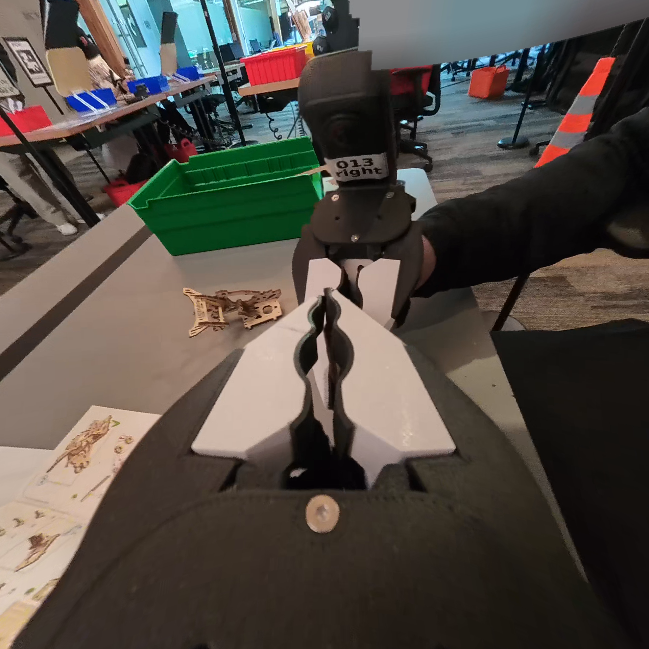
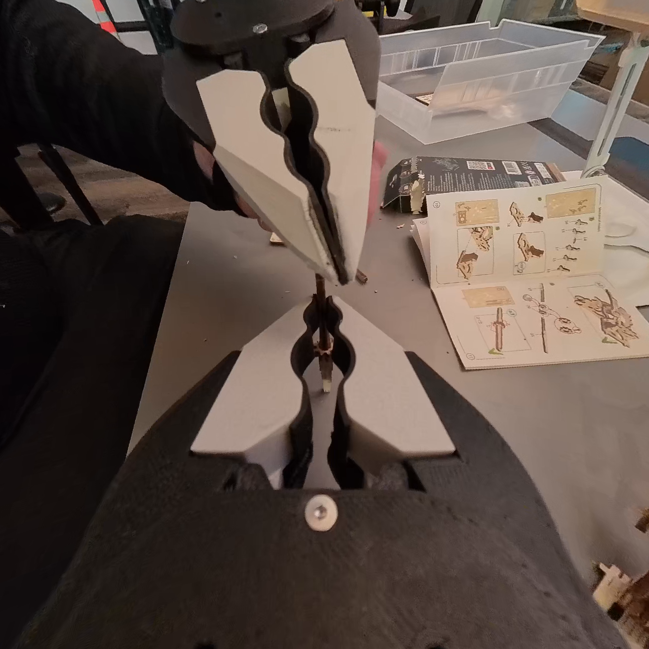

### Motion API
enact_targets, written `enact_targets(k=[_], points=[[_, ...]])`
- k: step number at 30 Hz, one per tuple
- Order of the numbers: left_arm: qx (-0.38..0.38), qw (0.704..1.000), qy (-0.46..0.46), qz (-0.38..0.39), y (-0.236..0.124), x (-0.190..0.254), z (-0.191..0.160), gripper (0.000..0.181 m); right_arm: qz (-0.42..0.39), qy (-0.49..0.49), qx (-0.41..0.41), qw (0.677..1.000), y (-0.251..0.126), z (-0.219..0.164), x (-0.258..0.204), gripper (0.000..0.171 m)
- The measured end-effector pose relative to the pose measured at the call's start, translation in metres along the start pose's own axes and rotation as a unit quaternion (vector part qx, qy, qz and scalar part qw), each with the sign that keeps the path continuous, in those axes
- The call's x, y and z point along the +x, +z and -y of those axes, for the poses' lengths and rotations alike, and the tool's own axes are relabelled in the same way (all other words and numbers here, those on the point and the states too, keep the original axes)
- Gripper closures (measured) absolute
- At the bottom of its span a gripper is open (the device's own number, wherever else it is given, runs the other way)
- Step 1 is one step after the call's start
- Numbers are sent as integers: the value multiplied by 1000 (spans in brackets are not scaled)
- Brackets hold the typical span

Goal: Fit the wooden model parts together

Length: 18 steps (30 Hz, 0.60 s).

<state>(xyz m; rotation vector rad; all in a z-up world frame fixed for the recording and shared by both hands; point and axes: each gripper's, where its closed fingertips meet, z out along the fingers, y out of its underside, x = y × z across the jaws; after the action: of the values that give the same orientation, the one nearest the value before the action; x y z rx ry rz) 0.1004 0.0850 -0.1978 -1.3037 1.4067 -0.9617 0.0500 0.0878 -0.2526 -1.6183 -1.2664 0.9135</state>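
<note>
R gripper [image 2: 325,305] is clenched on a thin dark wooden rod with a small toothed wooden gear on it [image 2: 322,342]. The rod's long axis runs 12–6 along the fingers: the pale tip sits back in the finger gap toward 6, the dark end pokes out past the tips toward 12.

L gripper [image 2: 337,277] comes in from 12 in the R wrist view, tip to tip with R and nearly touching. It is clenched on a thin flat dark wooden strip [image 1: 330,351], seen edge-on in its own view and running 12–6 between the pads. Can't tell for sure whether the strip and rod are already engaged; the tips hide the joint and L is blurred.

Key relation: both parts are roughly collinear on the 12–6 line, so the next move is prob. an axial push, with alignment mattering more than reach. Both grippers are equally near.

Surroundings:
- tan laser-cut wooden sub-assembly [image 1: 233,310] on the grey table [image 1: 105,316], 10 o'clock of L's tips, well apart
- green plastic bin [image 1: 228,207] beyond it, ~11
- open illustrated instruction booklet [image 2: 519,274] at 2–3 o'clock of R, with the dark printed carton [image 2: 470,179] and clear plastic bin [image 2: 474,84] behind it
- a small wooden bit [image 2: 467,277] lies on the table just beside L's tip

Nothing stands in the axial path.
</note>
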Motion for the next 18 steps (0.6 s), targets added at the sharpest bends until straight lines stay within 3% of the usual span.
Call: enact_targets(k=[8, 10, 11, 13, 18], points=[[17, 1000, -4, 7, 5, 2, -3, 181, 2, 3, 10, 1000, -1, 0, 0, 171], [-9, 1000, 12, 8, 11, 7, -24, 181, 7, 4, 12, 1000, -1, -1, -2, 170], [7, 1000, -29, 10, 11, 8, -25, 180, 6, 9, 18, 1000, -1, -1, -2, 170], [-11, 1000, 13, 14, 10, 8, -25, 181, 4, 3, 18, 1000, 0, -1, -3, 170], [-9, 1000, -22, 5, 10, 4, -24, 181, -4, 9, 25, 1000, 0, 0, 1, 170]])
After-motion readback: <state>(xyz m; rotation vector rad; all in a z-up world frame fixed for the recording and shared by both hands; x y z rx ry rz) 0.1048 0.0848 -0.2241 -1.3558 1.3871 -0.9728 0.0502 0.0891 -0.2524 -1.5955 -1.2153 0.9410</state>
